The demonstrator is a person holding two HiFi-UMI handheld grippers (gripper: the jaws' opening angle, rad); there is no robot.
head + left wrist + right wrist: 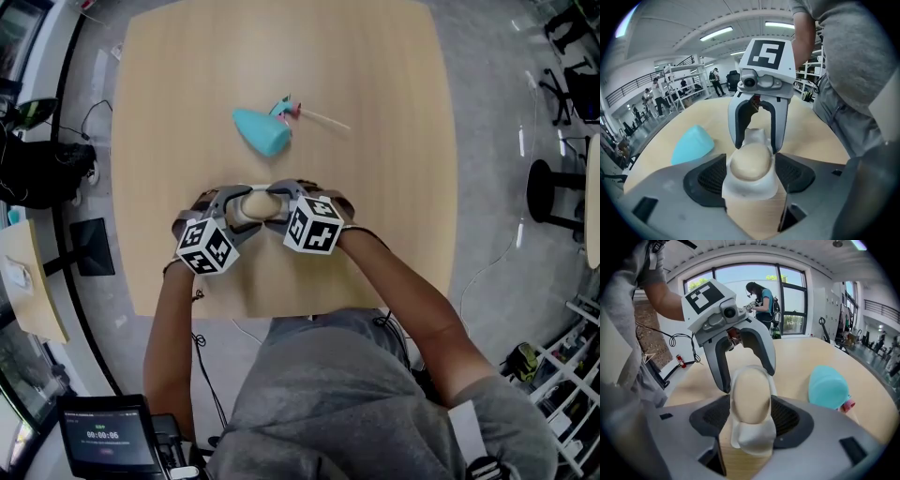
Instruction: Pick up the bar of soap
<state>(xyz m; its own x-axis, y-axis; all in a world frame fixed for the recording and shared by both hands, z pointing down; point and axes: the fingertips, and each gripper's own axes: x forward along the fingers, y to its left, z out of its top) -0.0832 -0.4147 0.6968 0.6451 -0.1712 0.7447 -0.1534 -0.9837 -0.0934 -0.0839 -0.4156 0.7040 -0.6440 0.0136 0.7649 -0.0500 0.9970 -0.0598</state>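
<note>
Ok, on my feeds both jaw pairs stand spread wide. Left gripper [751, 168] and right gripper [751, 414] face each other, each straddling the bar of soap [256, 203], which sits in a white holder [754, 439] on the table [375, 141] between the pads [712, 176]. Can't tell if pads touch it. Teal object [262, 130] lies beyond the fingertips

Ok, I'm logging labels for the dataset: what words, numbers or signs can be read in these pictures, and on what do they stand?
Screen, bottom left of the head view: a row of digits like a timer, too blurred to read.
Left cube and right cube: black-and-white square markers only, no letters.
Bar of soap and teal object: no print visible.
</note>
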